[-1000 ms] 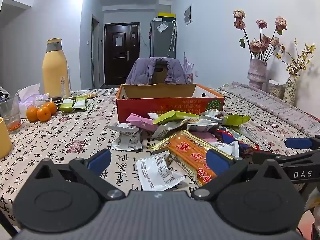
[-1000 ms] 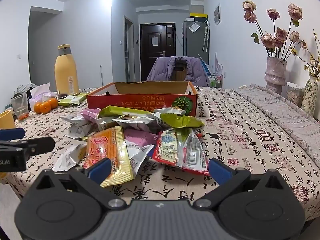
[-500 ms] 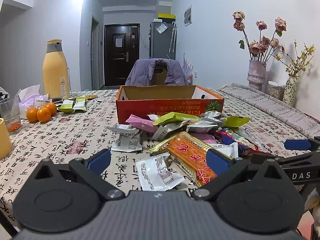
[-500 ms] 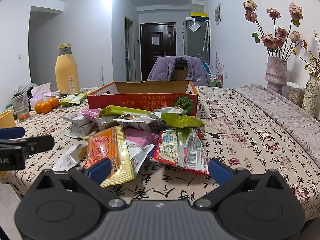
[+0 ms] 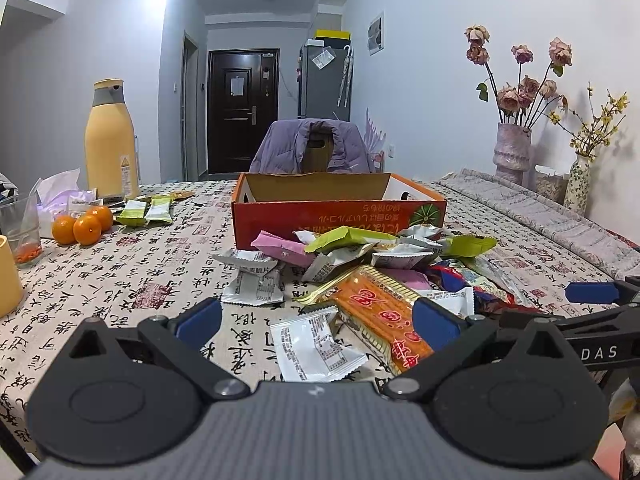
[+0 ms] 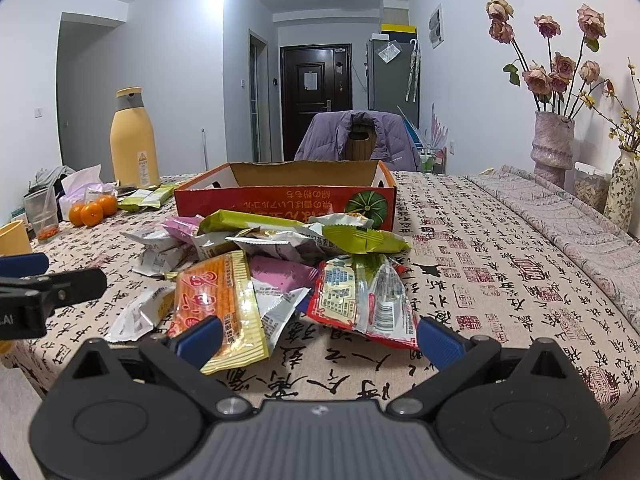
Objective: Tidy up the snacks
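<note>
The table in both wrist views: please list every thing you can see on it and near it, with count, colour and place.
cardboard box: one, red-orange, open, behind the pile
snack packets: many, mixed colours, heaped before the box
orange packet: one, near edge of the pile
green packets: two, by the tangerines
tangerines: three, orange, far left
bottle: one, yellow, left rear
vases: two, with flowers, right
chair with jacket: one, purple, behind the table
left gripper: jaws open
right gripper: jaws open
</note>
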Demonstrator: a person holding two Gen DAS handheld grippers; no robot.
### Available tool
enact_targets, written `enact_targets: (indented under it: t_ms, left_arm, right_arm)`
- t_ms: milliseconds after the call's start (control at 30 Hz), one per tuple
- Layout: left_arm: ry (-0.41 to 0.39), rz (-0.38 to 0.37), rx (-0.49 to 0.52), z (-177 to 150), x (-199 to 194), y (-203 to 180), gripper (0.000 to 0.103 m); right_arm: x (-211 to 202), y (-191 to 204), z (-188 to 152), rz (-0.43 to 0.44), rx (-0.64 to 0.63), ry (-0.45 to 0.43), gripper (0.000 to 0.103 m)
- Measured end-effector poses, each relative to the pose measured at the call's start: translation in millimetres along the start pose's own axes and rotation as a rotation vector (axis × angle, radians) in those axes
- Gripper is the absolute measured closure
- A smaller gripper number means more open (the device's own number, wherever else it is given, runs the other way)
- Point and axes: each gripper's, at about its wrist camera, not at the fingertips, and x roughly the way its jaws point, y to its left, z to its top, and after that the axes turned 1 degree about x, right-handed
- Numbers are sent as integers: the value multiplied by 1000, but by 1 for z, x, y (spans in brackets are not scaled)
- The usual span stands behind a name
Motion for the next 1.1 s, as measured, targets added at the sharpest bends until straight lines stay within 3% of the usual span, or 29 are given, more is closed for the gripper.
enact_targets:
  t_ms: [1100]
  left_arm:
    - [0,-12,-13,-4,2,0,0]
  right_arm:
    - [0,0,-1,0,1,5,0]
